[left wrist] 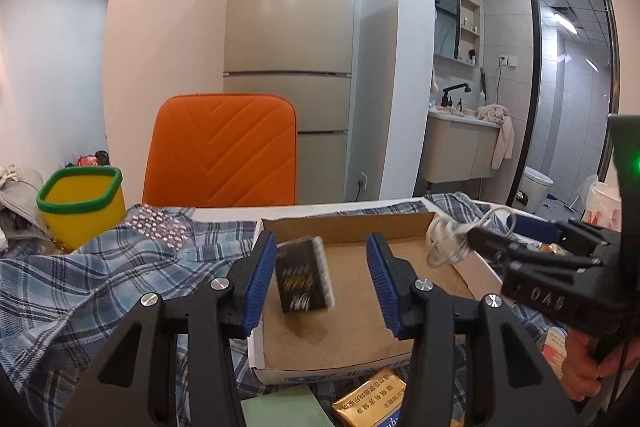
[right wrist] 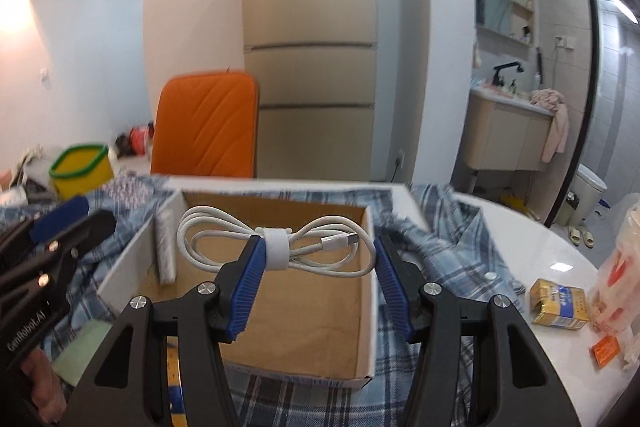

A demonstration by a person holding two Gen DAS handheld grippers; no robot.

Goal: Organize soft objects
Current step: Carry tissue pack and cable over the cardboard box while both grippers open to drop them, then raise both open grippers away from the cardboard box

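An open cardboard box [left wrist: 356, 347] [right wrist: 276, 331] sits on a blue plaid cloth [left wrist: 96, 283] [right wrist: 452, 247]. A black packet [left wrist: 303, 275] stands tilted inside the box; it shows edge-on in the right wrist view [right wrist: 165, 247]. My left gripper [left wrist: 320, 279] is open over the box, the packet loose between its fingers. A coiled white cable [right wrist: 276, 245] [left wrist: 448, 239] with a white strap hangs over the box between the tips of my right gripper [right wrist: 318, 277], whose jaws stand wide open. The right gripper also shows in the left wrist view [left wrist: 492, 247].
A yellow bin with a green rim [left wrist: 82, 205] [right wrist: 82, 169] stands at the left. An orange chair [left wrist: 224, 151] and a fridge [left wrist: 292, 27] are behind the table. A gold pack [right wrist: 558, 303], an orange sachet [right wrist: 606, 349] and a plastic bag [right wrist: 618, 267] lie at the right. A green pad [left wrist: 280, 407] and gold pack [left wrist: 368, 399] lie in front.
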